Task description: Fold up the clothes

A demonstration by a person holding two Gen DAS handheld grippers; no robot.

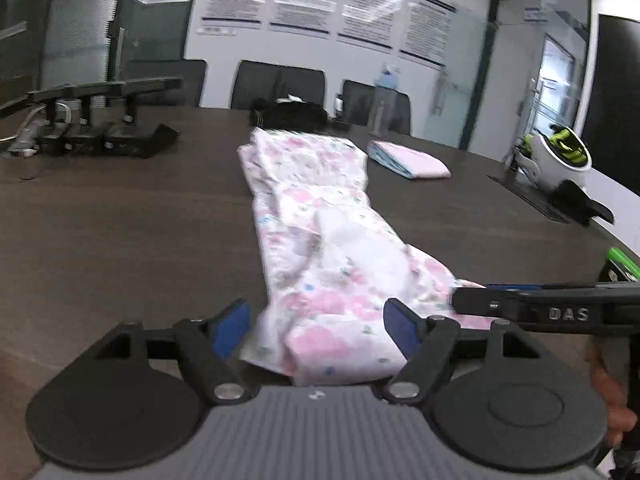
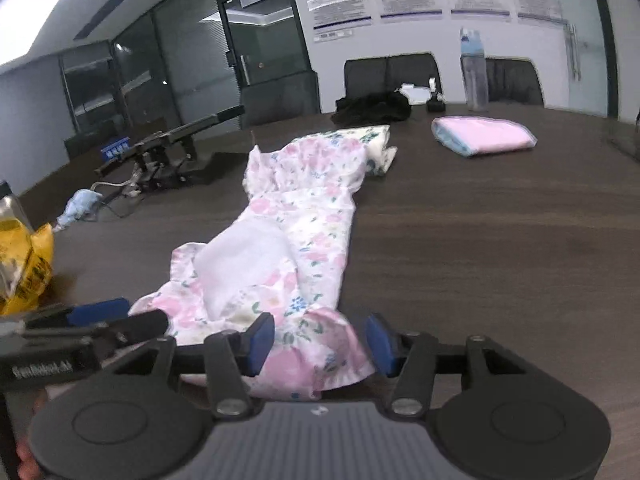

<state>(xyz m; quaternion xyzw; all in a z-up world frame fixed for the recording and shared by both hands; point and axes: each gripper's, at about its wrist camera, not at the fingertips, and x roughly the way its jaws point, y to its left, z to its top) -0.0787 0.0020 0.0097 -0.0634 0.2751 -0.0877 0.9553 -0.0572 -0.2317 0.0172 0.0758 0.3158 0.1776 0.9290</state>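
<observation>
On the dark wooden table (image 1: 120,220), a floral garment (image 1: 320,216) lies stretched out lengthwise.

Both claws sit at its near end: the left gripper (image 1: 318,330) and right gripper (image 2: 320,340) each have jaws spread wide, the hem lying loosely between the blue pads. A folded pink cloth (image 2: 484,136) rests farther back.

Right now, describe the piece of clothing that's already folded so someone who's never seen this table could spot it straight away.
Start at the long dark wooden table and look to its far end, near the tall clear water bottle. There, right of the long floral garment, lies the folded pink cloth. It alone is a neat flat bundle, plain pink with a pale blue edge; the floral garment lies stretched out and the black clothes are heaped.
</observation>
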